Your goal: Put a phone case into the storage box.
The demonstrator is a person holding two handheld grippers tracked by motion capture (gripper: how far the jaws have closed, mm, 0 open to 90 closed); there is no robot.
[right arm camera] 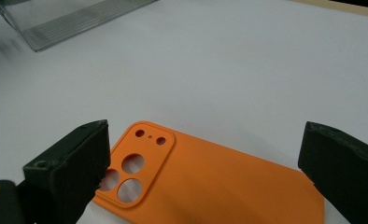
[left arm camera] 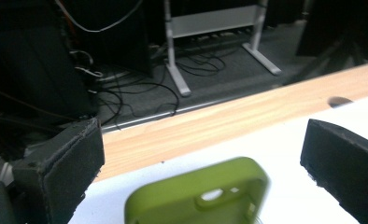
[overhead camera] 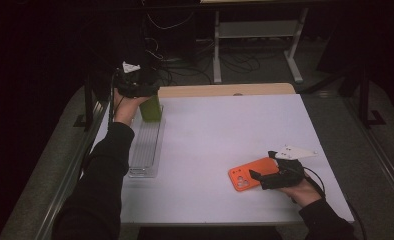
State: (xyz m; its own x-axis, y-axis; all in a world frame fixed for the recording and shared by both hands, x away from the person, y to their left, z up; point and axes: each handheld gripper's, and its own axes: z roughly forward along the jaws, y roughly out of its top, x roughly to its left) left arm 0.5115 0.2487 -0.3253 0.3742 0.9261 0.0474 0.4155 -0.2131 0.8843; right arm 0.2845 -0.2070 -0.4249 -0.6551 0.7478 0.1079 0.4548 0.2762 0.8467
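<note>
The orange phone case [overhead camera: 248, 174] lies flat, back side up, near the table's [overhead camera: 220, 130] front right corner, its long axis running diagonally: the camera-cutout end points toward the front left, the plain end toward the far right. In the right gripper view the cluster of round lens holes sits at the near left of the case, close to one black jaw. The right gripper [overhead camera: 267, 176] is down at the case with its jaws spread wide, one on each long side of the case, neither visibly pressing it; the person's right hand [overhead camera: 305, 191] holds it from the front right edge. Near the far left corner, the green phone case [overhead camera: 151, 108] stands on end at the far end of the clear ribbed tray [overhead camera: 145, 147], which lies along the left edge with its long axis running front to far. In the left gripper view the green case shows its hollow inner side and camera opening, that end pointing up and slightly tilted. The left gripper [left arm camera: 203, 158] hovers over it with jaws wide apart on either side of the case, touching nothing that can be seen, held by the left hand [overhead camera: 125, 107].
</note>
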